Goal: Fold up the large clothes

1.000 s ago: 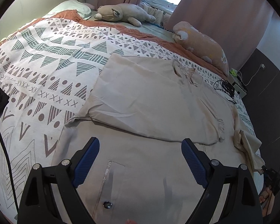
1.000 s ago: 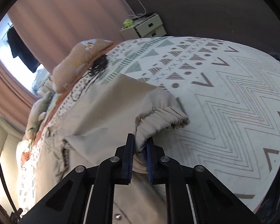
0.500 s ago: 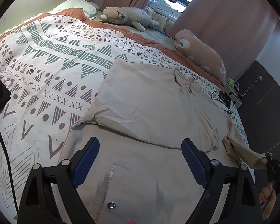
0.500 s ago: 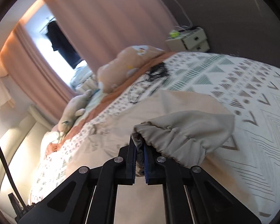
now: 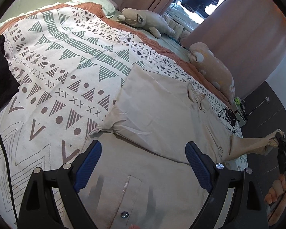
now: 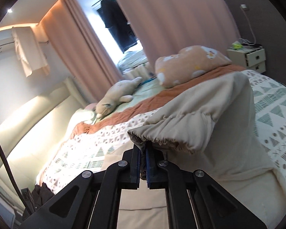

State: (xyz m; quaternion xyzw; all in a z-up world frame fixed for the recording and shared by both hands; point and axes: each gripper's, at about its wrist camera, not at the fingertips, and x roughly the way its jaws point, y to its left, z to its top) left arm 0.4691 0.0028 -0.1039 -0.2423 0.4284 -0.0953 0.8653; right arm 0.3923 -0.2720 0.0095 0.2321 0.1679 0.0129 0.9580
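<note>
Right wrist: sleeve cuff [image 6: 167, 139] (raised) over bedspread [image 6: 272, 112]

no words, brand names, numbers or signs can be read in either view. the bedspread [image 5: 70, 72] carries only printed shapes: triangles, dots, crosses and zigzags. the beige garment [image 5: 162, 114] has a small decorated strip beside its pocket [image 5: 126, 185], too small and blurred to make out.

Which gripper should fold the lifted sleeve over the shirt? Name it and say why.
Right. The right gripper is already shut on the sleeve cuff, raised off the bed; the left gripper hangs open above the shirt, holding nothing.
</note>
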